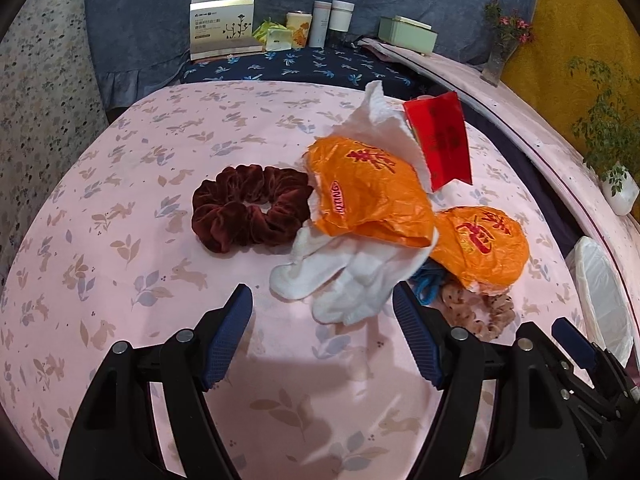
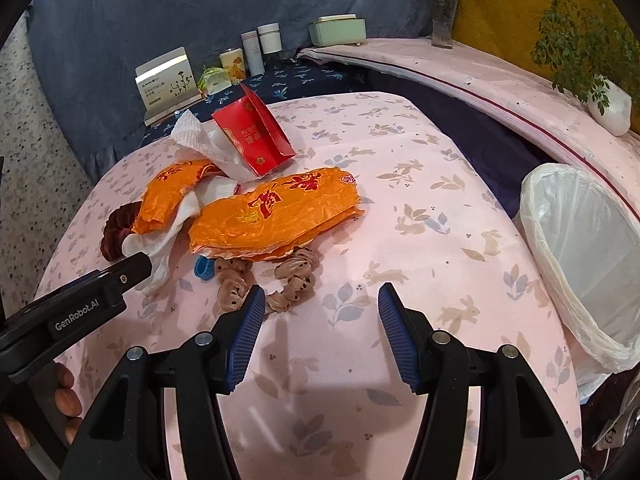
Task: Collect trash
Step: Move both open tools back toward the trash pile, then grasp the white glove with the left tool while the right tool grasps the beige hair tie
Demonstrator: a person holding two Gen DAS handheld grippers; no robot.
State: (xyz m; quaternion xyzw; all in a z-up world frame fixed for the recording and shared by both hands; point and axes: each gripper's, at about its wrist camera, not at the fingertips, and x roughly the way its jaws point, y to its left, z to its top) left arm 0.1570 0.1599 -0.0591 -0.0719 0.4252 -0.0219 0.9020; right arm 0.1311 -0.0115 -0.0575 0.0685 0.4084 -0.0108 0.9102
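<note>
On the pink rabbit-print cloth (image 1: 120, 280) lie two crumpled orange wrappers (image 1: 372, 196) (image 1: 480, 248), white tissue (image 1: 340, 276), a red paper box (image 1: 440, 140), a dark red scrunchie (image 1: 248, 204), a beige dotted scrunchie (image 1: 476, 312) and a blue hair tie (image 1: 426, 284). My left gripper (image 1: 322, 300) is open, with the tissue's near end reaching between its fingertips untouched. My right gripper (image 2: 322, 296) is open over bare cloth, its left finger beside the beige scrunchie (image 2: 296, 276). The larger orange wrapper (image 2: 276, 212) lies just beyond it.
A bin with a white liner (image 2: 580, 240) stands off the cloth's right edge. Boxes and bottles (image 1: 320, 24) line the back on dark blue cloth. A vase (image 2: 442, 20) and a potted plant (image 2: 608, 104) stand on the pink ledge. A hand (image 2: 66, 400) shows at lower left.
</note>
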